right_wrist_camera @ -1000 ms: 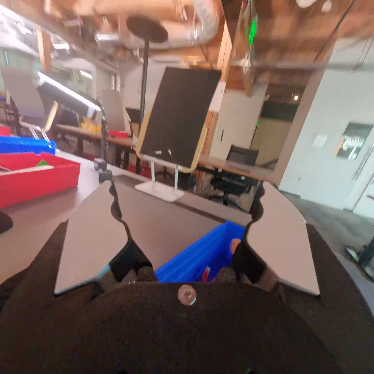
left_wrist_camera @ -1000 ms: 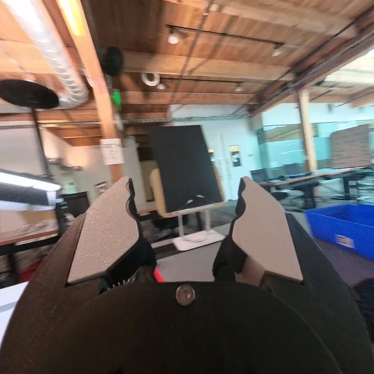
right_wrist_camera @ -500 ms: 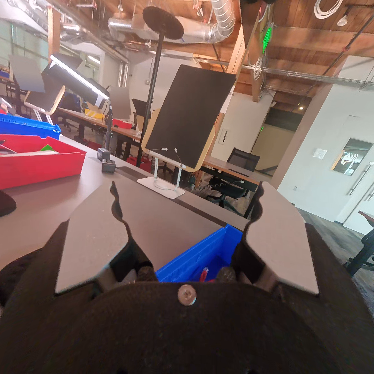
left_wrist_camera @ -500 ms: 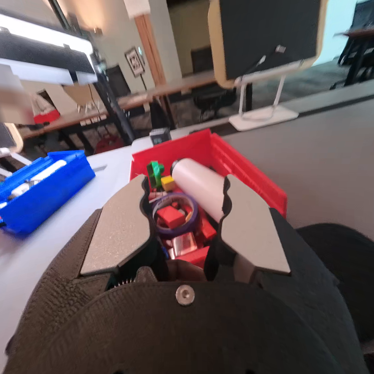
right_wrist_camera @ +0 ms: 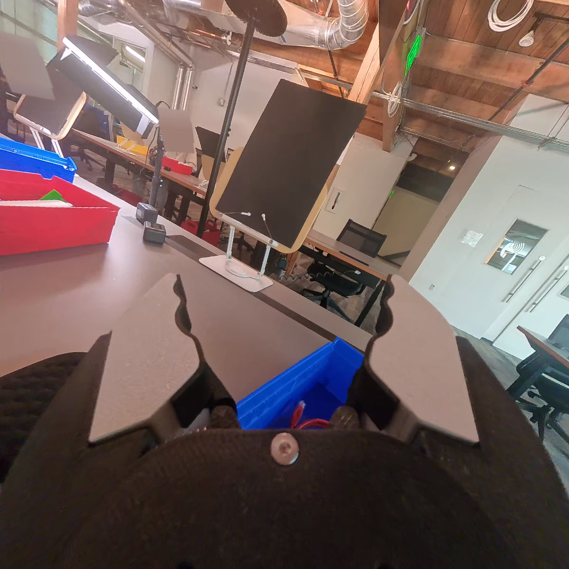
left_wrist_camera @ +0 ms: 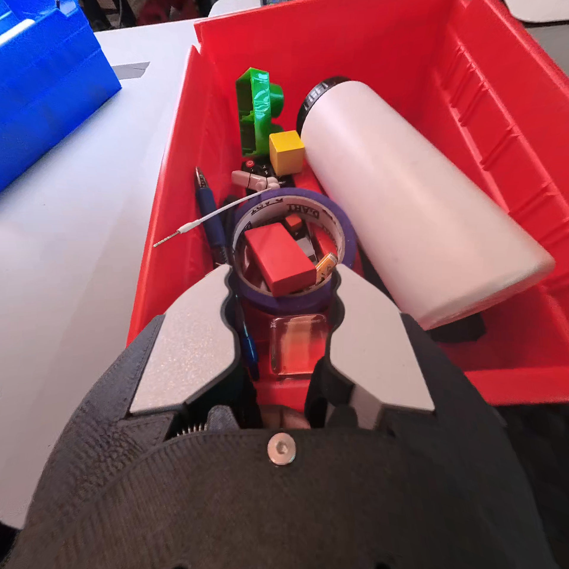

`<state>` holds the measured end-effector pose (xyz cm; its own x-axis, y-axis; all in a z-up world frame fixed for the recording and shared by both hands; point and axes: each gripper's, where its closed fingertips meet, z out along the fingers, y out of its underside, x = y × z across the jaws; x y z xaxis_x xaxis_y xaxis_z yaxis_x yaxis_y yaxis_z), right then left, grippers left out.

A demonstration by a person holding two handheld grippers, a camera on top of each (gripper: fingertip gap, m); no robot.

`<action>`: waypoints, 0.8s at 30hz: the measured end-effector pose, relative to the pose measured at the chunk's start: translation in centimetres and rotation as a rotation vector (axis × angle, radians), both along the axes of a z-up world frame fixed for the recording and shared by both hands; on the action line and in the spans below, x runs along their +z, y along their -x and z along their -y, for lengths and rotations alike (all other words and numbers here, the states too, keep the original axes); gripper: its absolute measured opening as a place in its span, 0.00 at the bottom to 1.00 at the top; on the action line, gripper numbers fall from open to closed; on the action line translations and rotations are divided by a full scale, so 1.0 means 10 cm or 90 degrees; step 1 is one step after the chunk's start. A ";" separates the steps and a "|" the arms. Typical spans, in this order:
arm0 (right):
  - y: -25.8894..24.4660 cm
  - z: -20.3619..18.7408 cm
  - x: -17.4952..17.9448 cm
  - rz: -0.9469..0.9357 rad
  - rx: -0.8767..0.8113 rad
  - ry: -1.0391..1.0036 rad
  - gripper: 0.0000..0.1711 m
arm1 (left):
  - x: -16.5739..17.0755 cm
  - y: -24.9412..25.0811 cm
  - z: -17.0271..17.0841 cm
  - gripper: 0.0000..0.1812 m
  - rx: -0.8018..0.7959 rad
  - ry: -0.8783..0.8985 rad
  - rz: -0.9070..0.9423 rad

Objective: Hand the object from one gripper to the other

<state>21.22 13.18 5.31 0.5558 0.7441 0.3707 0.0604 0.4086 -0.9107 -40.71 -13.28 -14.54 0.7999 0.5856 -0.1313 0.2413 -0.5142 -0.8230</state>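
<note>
**Left tongs over the red bin, right tongs idle above the table**

Spreading under both tools was a pale grey table, set in a workshop with timber ceiling beams, silver ducting and white walls. Beyond the right gripper, a dark panel on a white stand stood at the table's far edge, with a lit lamp bar farther off to its left. That gripper's jaws were spread wide with nothing between them; below its fingers lay a blue bin holding a red cable.

The left gripper pointed down into a red bin, jaws apart and gripping nothing, its tips on either side of the near rim of a purple tape roll. Inside that roll sat a red block. Between the fingers, nearer the gripper body, lay a clear cube. Which item was to be handed over could not be told. Just right of the tips a large white bottle lay slanted, crowding that side. Ahead were a yellow cube, a green plastic piece and a blue pen against the left wall, with a thin white wire jutting over that wall. A second blue bin sat well to the left across bare tabletop, where room was open.
</note>
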 end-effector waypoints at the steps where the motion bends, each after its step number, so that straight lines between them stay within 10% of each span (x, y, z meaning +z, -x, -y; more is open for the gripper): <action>1: 0.00 0.00 0.00 0.000 0.000 0.000 0.70 | 0.00 0.01 0.00 0.32 0.004 0.004 -0.006; 15: 0.04 -0.01 -0.07 0.031 -0.012 -0.005 0.68 | -0.11 0.06 -0.05 0.19 0.010 0.030 -0.028; 24: 0.20 0.01 -0.17 0.077 -0.005 -0.018 0.68 | 0.61 -0.24 -0.16 0.19 -0.076 -0.130 -0.133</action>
